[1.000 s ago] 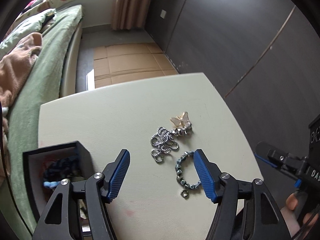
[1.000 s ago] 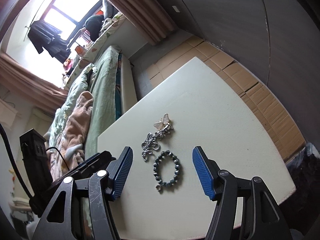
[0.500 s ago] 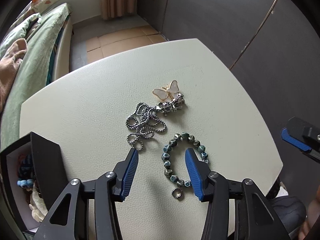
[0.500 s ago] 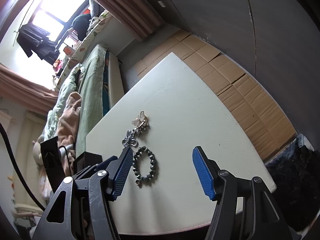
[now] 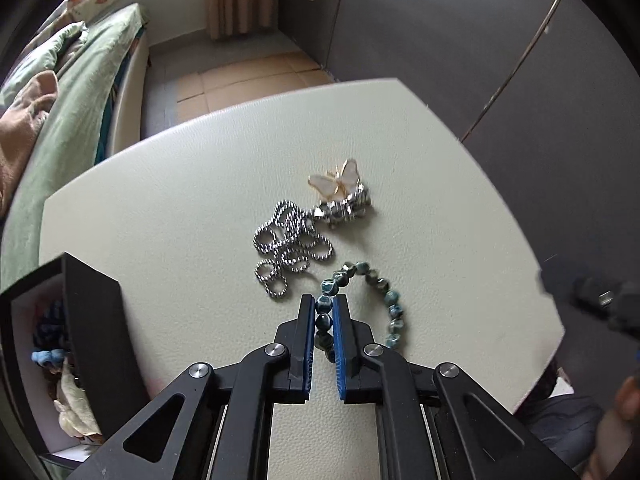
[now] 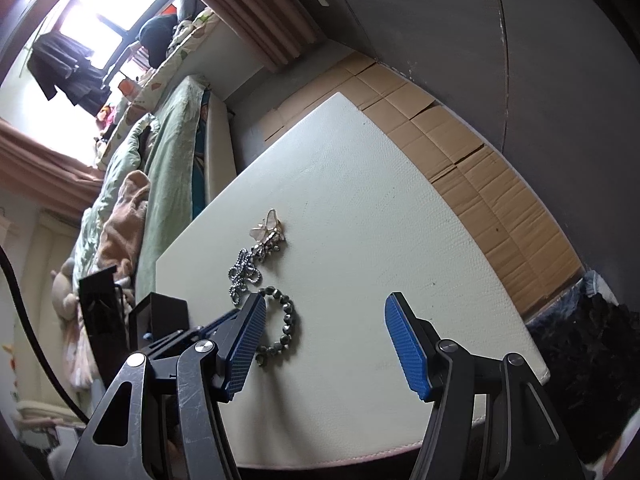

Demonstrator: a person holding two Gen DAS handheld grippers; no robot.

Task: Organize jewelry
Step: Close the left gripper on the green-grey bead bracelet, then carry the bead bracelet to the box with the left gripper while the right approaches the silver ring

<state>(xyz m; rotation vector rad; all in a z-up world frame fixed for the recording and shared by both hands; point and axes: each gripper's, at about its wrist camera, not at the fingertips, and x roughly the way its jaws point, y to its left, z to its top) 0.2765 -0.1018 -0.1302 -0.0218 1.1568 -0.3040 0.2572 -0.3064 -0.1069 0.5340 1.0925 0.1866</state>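
A green beaded bracelet lies on the pale table; my left gripper is shut on the bracelet's left side. It also shows in the right wrist view. A silver chain with a butterfly pendant lies just beyond it, also in the right wrist view. An open black jewelry box with items inside stands at the table's left edge. My right gripper is open and empty, hovering above the table's near right part.
A bed with green bedding lies left of the table. Cardboard sheets cover the floor beyond it. A dark wall runs along the right. The right gripper shows blurred in the left wrist view.
My left gripper has come down and closed its jaws onto the beaded bracelet. The right gripper has drifted and stays open.
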